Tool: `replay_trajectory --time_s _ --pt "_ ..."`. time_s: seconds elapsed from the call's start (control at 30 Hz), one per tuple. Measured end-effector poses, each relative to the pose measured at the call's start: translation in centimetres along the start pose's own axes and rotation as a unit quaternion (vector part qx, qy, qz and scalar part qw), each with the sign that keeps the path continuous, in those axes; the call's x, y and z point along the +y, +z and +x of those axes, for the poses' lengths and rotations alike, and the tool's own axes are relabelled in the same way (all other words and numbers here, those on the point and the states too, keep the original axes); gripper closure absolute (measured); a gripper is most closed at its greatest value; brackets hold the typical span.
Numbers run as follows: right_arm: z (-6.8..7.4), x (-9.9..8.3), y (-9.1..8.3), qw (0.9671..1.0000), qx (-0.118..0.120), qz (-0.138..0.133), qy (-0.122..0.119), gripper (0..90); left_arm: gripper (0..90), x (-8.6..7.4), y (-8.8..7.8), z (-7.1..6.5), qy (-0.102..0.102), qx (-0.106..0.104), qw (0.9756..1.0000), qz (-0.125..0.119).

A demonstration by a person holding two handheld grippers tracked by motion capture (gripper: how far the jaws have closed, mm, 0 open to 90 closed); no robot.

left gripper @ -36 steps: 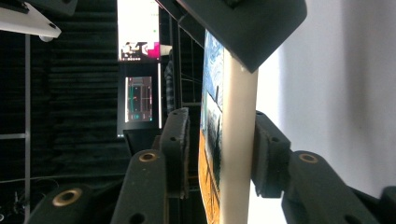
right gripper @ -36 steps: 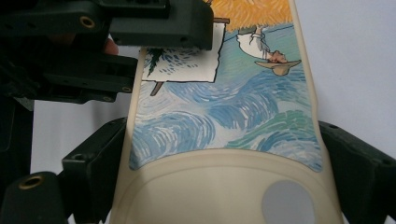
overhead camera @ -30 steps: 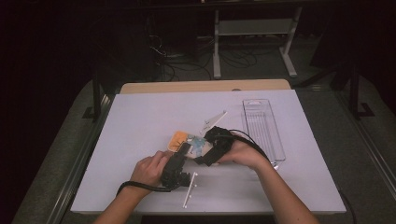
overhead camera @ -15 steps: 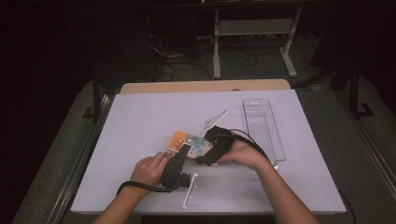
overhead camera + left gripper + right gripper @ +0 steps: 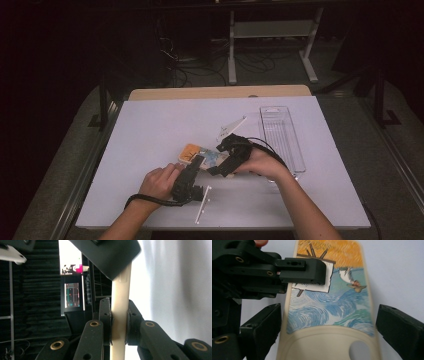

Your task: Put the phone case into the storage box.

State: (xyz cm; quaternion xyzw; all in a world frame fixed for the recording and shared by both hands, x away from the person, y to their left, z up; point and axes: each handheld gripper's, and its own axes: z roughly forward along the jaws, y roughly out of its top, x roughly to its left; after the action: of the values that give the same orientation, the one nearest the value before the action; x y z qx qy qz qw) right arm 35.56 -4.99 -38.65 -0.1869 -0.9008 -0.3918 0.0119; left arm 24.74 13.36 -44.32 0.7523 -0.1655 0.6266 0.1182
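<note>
Card: cream-edged painted card (image 5: 329,315), blue swirls with an orange top, lies mid-mat on the white mat (image 5: 150,130), just left of the clear tray (image 5: 282,135).
Left gripper (image 5: 197,167): jaws have just been closing and now clamp the card's edge; in the left gripper view both pads (image 5: 106,322) press on the cream edge (image 5: 120,322).
Right gripper (image 5: 220,167): jaws stand wide, one on each side of the card's near end, neither touching it in the right gripper view.
Left hand (image 5: 160,182): low on the mat, well left of the tray, gripper aimed at the card.
Right hand (image 5: 260,162): just left of the tray's near end, cable looped over it.
White strip (image 5: 202,204): flat near the mat's front edge, left of the tray.
White pointed piece (image 5: 231,129): just left of the tray, beyond the card.
</note>
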Motion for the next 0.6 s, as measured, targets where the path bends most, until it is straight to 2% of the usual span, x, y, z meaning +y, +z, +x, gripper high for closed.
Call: replay_trajectory --time_s 0.17,0.33,0.37,0.47,0.57,0.6 --pt "-0.1 0.0 -0.7 0.9999 -0.003 -0.013 0.002 5.5 78.9 -0.5 0.1 0.2 -0.007 -0.002 0.9999 0.008" --pt "-0.2 -0.2 -1.9 0.9992 -0.012 -0.032 0.020 4.4 78.8 -1.1 0.2 0.3 -0.014 -0.007 0.9997 0.018" --pt "-0.3 -0.3 -2.2 0.9991 -0.015 -0.035 0.017 4.3 78.8 -1.2 0.1 0.3 -0.014 -0.007 0.9997 0.020" --pt "-0.3 -0.8 -3.0 0.9981 -0.016 -0.049 0.035 3.1 78.9 -1.6 0.1 0.4 -0.018 -0.006 0.9995 0.025" --pt "-0.3 -1.2 -3.3 0.9980 -0.019 -0.049 0.035 3.1 78.8 -1.9 0.1 0.5 -0.023 -0.007 0.9993 0.028" --pt "-0.4 -1.3 -3.4 0.9981 -0.021 -0.051 0.030 3.0 78.8 -2.0 0.0 0.6 -0.018 -0.008 0.9993 0.031"
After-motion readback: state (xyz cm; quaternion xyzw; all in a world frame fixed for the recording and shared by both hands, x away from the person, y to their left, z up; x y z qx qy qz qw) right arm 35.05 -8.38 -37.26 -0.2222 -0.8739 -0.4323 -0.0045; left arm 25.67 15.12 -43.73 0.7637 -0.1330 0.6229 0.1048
